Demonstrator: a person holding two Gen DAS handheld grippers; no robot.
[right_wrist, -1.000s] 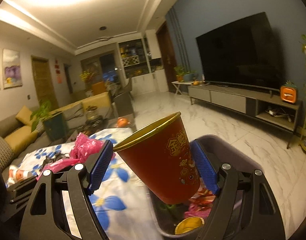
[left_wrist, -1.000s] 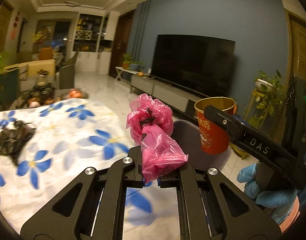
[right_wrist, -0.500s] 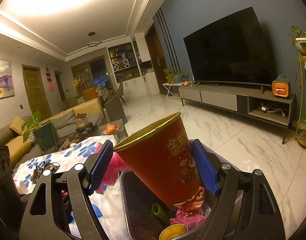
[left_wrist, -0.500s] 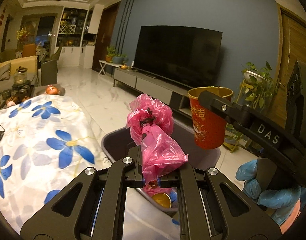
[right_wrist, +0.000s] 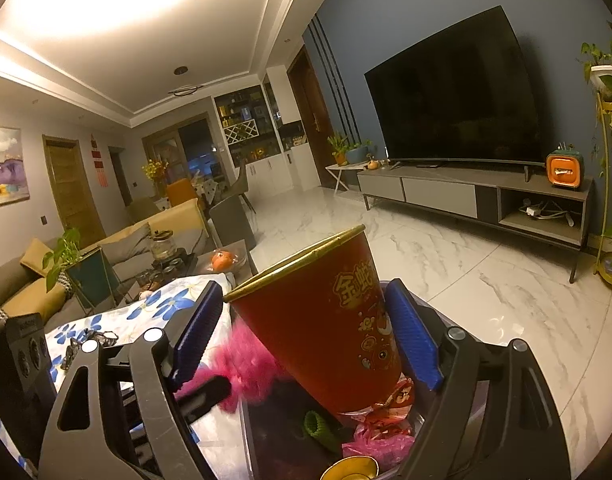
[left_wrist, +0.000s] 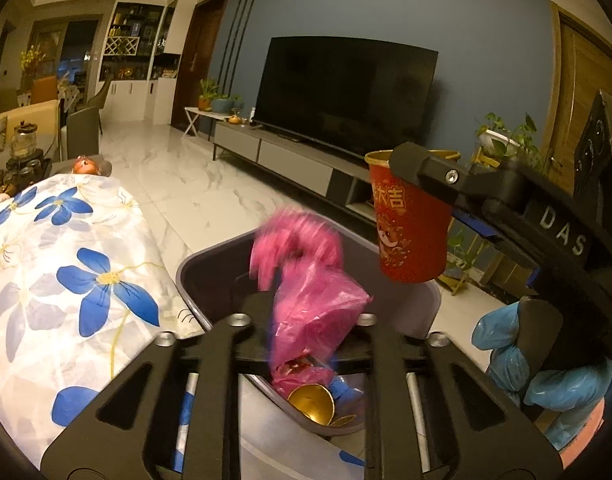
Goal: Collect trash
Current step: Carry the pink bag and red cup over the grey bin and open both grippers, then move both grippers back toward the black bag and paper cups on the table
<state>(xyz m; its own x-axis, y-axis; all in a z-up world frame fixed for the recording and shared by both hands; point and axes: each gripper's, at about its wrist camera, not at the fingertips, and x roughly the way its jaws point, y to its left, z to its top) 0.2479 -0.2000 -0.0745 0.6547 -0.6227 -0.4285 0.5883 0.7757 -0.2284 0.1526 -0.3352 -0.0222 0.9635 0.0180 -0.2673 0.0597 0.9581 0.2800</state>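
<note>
Left gripper (left_wrist: 302,324): jaws parted, pink bag (left_wrist: 306,300) between the fingers but motion-blurred; can't tell if either finger touches it. Bag sits over the open bin (left_wrist: 210,276).

Right gripper (right_wrist: 306,336): blue pads (right_wrist: 411,338) clamped on both sides of the red cup (right_wrist: 325,320), tilted, gold rim leaning toward the table, base over the bin (right_wrist: 250,432). In the left view the cup (left_wrist: 409,224) hangs above the bin's far rim, with a blue-gloved hand (left_wrist: 541,368) on the right handle.

Bin contents: gold cup (left_wrist: 311,404), pink plastic, red wrapper (right_wrist: 397,396), green piece (right_wrist: 319,426).

Surface: table (left_wrist: 66,264) with a white cloth, blue flowers, left of the bin and touching or just beside its near-left corner. Dark scrap (right_wrist: 88,344) on the cloth further back. Orange fruit (right_wrist: 222,260) on the dark table beyond.

Room: white marble floor (right_wrist: 445,264), open and bare past the bin up to the TV stand (right_wrist: 465,196). TV (right_wrist: 453,92) on a blue wall, plants far right, sofa (right_wrist: 34,284) left.

Clearance: bin hemmed by the table on its left, free on far and right sides.
</note>
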